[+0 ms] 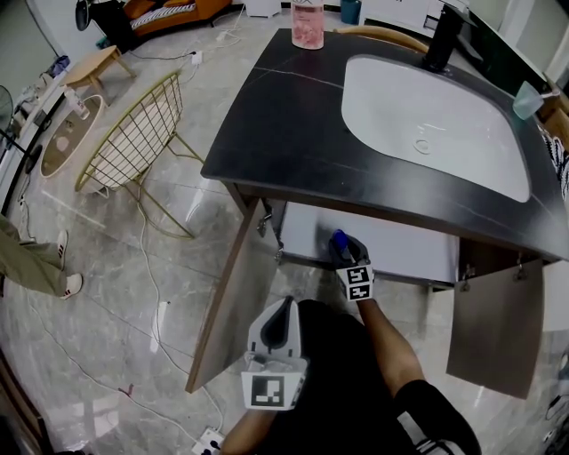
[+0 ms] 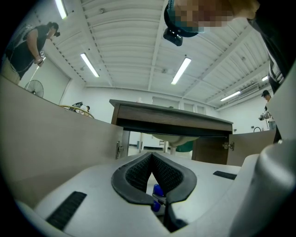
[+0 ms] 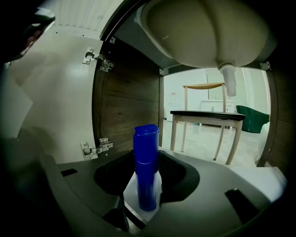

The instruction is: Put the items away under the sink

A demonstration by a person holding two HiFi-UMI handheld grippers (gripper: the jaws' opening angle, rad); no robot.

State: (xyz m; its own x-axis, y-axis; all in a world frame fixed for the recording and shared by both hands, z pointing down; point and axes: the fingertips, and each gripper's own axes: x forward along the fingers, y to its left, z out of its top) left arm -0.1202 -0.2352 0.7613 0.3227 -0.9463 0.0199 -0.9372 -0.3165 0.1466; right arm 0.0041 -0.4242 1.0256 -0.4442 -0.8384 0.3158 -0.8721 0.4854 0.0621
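A blue bottle (image 3: 146, 166) with a blue cap stands upright between the jaws of my right gripper (image 3: 148, 159), which is shut on it. In the head view the right gripper (image 1: 340, 251) reaches into the open cabinet under the sink, with the blue bottle (image 1: 338, 238) showing at its tip. My left gripper (image 1: 283, 322) hangs lower and nearer to me, in front of the cabinet opening. Its jaws meet at the tips with nothing held, as the left gripper (image 2: 151, 157) view shows. The white sink (image 1: 436, 120) sits in the dark countertop (image 1: 276, 115).
Both cabinet doors stand open: left door (image 1: 233, 298), right door (image 1: 495, 324). The basin underside (image 3: 203, 30) and drain pipe (image 3: 229, 78) hang overhead inside. A pink bottle (image 1: 308, 24), faucet (image 1: 442, 40) and cup (image 1: 526, 100) stand on the counter. A wire chair (image 1: 133, 138) stands left.
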